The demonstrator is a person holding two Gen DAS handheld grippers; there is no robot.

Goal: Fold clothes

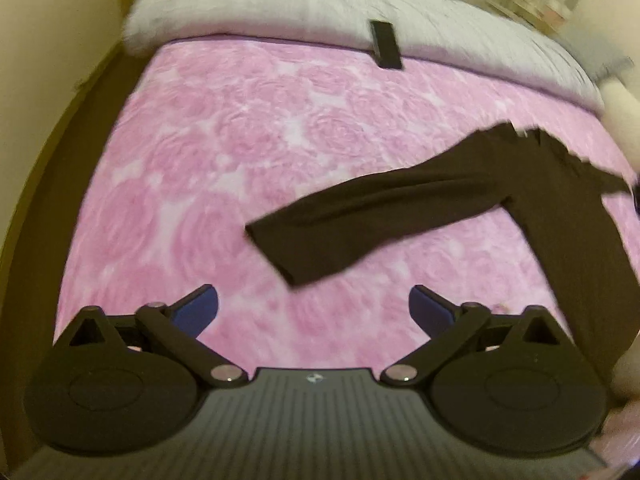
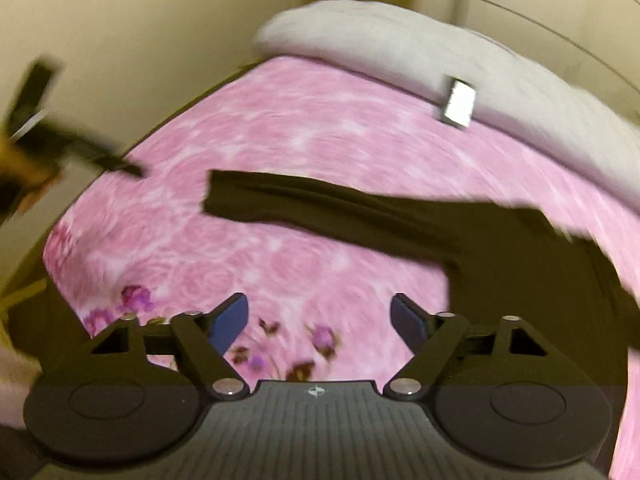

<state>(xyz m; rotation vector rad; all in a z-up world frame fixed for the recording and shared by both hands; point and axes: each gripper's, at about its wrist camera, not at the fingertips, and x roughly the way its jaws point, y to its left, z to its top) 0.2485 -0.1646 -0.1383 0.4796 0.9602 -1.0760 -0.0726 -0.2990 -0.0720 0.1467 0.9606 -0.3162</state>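
Left gripper: standing wide open above the bedspread, nothing lying between its blue pads, no contact with the cloth showing. Right gripper: likewise gaping wide, blue pads empty, hovering over the bedspread's flowered near edge and touching nothing.

Dark garment: lying spread on the bed, to the right of centre in both views. One long sleeve stretching flat toward the left, ending in a straight cuff well apart from either gripper; the body running off toward the right edge of the picture. Fabric looking brownish-black, thin and matte, with faint lengthwise creases; the collar end appearing rumpled, though blurred.

Bedspread: covering the mattress in pink, printed with large pale rose whorls, soft and plush in look; small purple blossoms showing along the near border. Grey-white quilt: bunched in a thick roll along the far end of the bed. Small flat rectangular object: resting where quilt and bedspread meet, dark in one view and glaring white in the other. Cream walls enclosing the bed.
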